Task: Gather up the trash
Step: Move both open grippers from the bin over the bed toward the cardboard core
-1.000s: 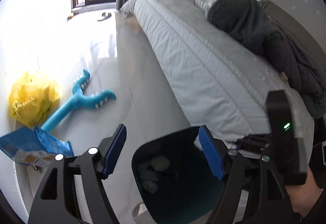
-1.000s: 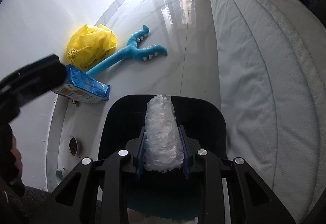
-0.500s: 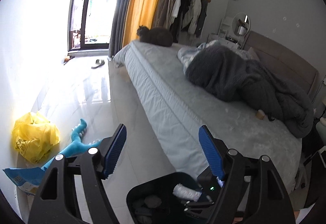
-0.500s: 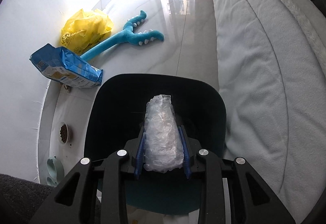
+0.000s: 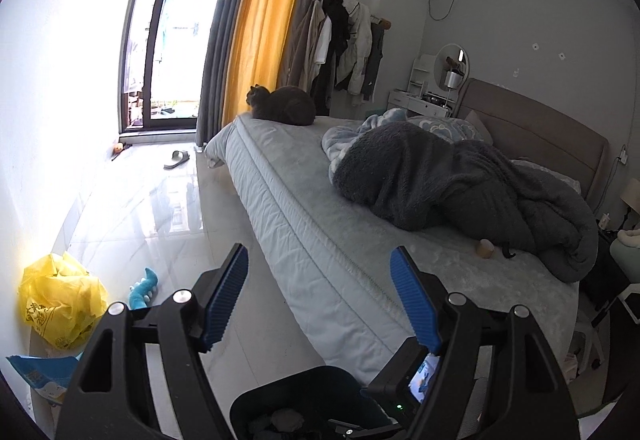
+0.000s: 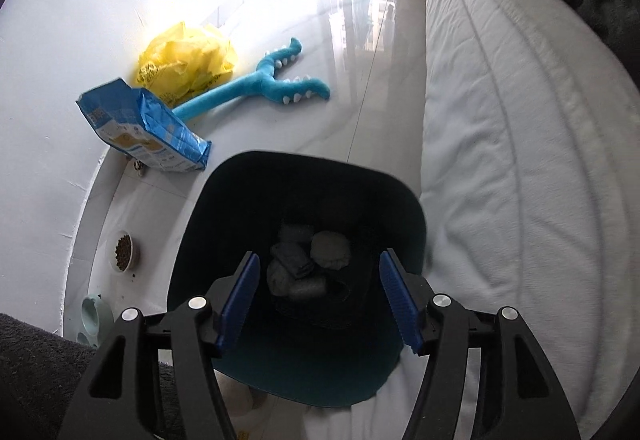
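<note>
A dark bin point(image 6: 240, 199) stands on the floor beside the bed, holding several crumpled pieces of trash point(image 6: 308, 260). My right gripper point(image 6: 320, 298) hovers straight over its mouth; its jaws are opening and nothing is between them. Which piece in the bin is the clear plastic wad I cannot tell. My left gripper point(image 5: 320, 296) is open and empty, raised and facing across the bed point(image 5: 320, 240). The bin's rim point(image 5: 280, 380) shows at the bottom of the left wrist view, with the right device's body point(image 5: 416, 372) over it. A small brown object point(image 5: 485, 248) lies on the bed by the dark blanket.
By the wall lie a yellow plastic bag point(image 6: 188, 59), a blue food bag point(image 6: 144, 127) and a blue plush toy point(image 6: 260, 83). A pet food bowl point(image 6: 124, 252) sits left of the bin. A cat point(image 5: 284, 105) rests at the bed's far end. A slipper point(image 5: 176, 159) lies near the window.
My right gripper has let go of the clear plastic wad, which is gone from between its jaws. My left gripper rose and tilted up from the bin to face the room.
</note>
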Motion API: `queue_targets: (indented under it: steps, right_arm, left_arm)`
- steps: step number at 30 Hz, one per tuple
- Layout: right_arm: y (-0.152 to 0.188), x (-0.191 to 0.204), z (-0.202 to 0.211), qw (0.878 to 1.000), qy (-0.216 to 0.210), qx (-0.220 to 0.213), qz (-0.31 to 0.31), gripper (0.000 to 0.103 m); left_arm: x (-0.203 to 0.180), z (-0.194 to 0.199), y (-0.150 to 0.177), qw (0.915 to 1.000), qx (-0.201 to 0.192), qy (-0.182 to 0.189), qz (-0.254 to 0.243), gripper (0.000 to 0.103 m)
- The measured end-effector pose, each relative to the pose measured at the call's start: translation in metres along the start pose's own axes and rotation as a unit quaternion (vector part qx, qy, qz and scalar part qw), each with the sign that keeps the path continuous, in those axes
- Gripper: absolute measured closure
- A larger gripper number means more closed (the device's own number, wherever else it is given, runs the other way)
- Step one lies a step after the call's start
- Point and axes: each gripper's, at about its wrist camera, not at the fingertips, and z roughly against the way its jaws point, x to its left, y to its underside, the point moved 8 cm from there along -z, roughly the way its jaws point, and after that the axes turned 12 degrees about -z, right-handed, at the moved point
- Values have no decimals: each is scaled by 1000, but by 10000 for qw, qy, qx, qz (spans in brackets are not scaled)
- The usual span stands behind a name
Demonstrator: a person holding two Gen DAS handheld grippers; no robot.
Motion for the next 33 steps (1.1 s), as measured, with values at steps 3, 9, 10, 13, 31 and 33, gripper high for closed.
queue_targets:
  steps: [3, 9, 10, 13, 31, 33]
  right_arm:
    - [-10, -4, 25, 9989, -206, -415, -3, 37]
    - [-29, -21, 67, 9935, -209, -1119, 65, 33]
    - [-32, -28, 74, 9923, -200, -1221, 40, 32]
    - [-39, -45, 87, 9900, -163, -1397, -64, 32]
    - [-65, -198, 148, 9680, 543, -2227, -1018, 26]
    - [-66, -219, 153, 9645, 701, -2287, -1118, 26]
  left_arm:
    - [-10, -1, -7, 10000, -68, 21, -31, 27]
    - [-35, -10, -23, 9996, -188, 133, -175, 22]
    - [-38, -13, -24, 9995, -188, 151, -200, 21]
    - [-50, -22, -28, 9993, -168, 214, -268, 21]
    - [-137, -89, -50, 9949, 10, 788, -627, 18]
    - [-151, -98, -52, 9938, 20, 871, -690, 17]
